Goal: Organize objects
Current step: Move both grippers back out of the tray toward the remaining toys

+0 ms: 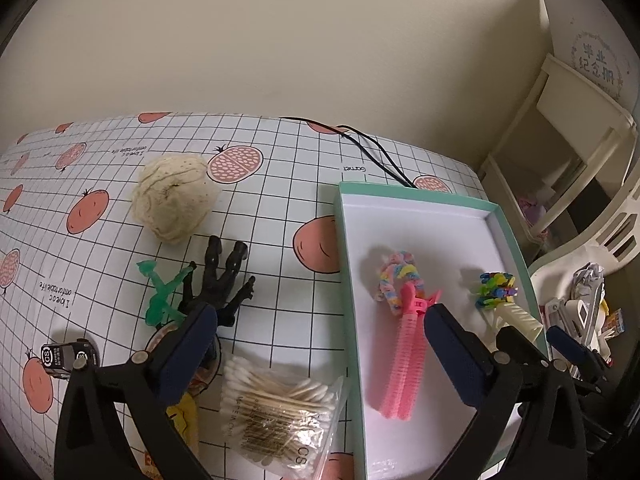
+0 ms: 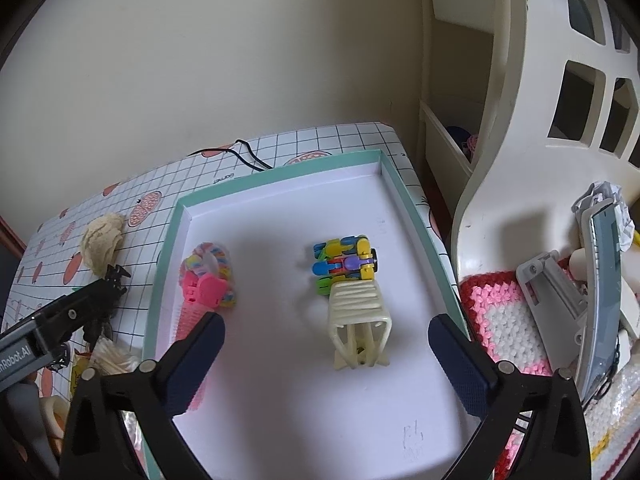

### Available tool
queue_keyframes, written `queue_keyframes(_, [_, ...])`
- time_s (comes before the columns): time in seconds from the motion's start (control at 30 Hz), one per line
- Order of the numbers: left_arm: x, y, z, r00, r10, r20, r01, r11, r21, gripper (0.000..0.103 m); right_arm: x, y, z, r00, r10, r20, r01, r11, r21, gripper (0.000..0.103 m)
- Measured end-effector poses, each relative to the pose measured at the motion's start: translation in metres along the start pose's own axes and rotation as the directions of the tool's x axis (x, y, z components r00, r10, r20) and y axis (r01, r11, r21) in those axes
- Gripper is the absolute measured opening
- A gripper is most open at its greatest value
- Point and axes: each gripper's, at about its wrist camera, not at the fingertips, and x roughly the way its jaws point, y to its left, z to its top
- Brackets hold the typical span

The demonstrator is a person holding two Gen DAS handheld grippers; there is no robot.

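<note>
Both claws hang released and empty: the right claw [image 2: 326,338] over the teal-rimmed box lid [image 2: 280,176], where the cream hair clip [image 2: 358,320] lies between its fingers. Just under the left claw [image 1: 320,322], a bag of cotton swabs [image 1: 276,408] waits on the desk [image 1: 280,200], likely next for the lid.

White tablecloth [image 1: 280,208] with black grid lines, printed with salmon-orange whole and halved fruits. Shallow cardboard box lid [image 2: 276,178]: mint-green rim, white inside. In it: pink ribbed hair clip [image 1: 402,364]; pastel rainbow coiled hair tie [image 1: 394,276]; multicolour block toy [image 2: 346,266] in yellow, blue, green, purple; cream ribbed plastic clip [image 2: 358,324]. On the cloth: beige crumpled fibrous ball [image 1: 174,200], glossy black plastic figure [image 1: 222,280], translucent green plastic figure [image 1: 160,296], clear bag of white-tipped, tan-stemmed cotton swabs [image 1: 280,408]. Gripper fingers [image 1: 460,360] navy-padded on black frames.
</note>
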Motion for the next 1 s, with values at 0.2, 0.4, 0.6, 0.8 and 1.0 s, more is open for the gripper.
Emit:
queue_keyframes(0.2, [-0.021,0.008,0.001,1.0,-0.006,0.02,0.006,1.0,0.004,0.103,-0.016,0.014,0.001,1.0,0.009,0.023,-0.009,1.0,-0.018,0.103])
queue_keyframes(0.4, [-0.053,0.027,0.004,0.998,-0.007,0.062,0.007,1.0,-0.005,0.103,-0.038,0.031,0.001,0.998,0.032,0.056,-0.03,0.999,-0.023,0.103])
queue_keyframes(0.6, [-0.08,0.056,0.004,0.995,0.004,0.095,-0.001,1.0,-0.025,0.103,-0.057,0.058,0.001,0.994,0.072,0.079,-0.068,0.996,-0.051,0.103])
queue_keyframes(0.8, [-0.098,0.087,0.002,0.995,0.023,0.097,-0.019,0.999,-0.043,0.103,-0.068,0.092,-0.002,0.989,0.122,0.08,-0.113,0.989,-0.098,0.103])
queue_keyframes(1.0, [-0.115,0.12,0.0,0.995,0.027,0.101,-0.017,0.995,-0.098,0.103,-0.072,0.128,-0.007,0.982,0.178,0.064,-0.17,0.979,-0.116,0.103])
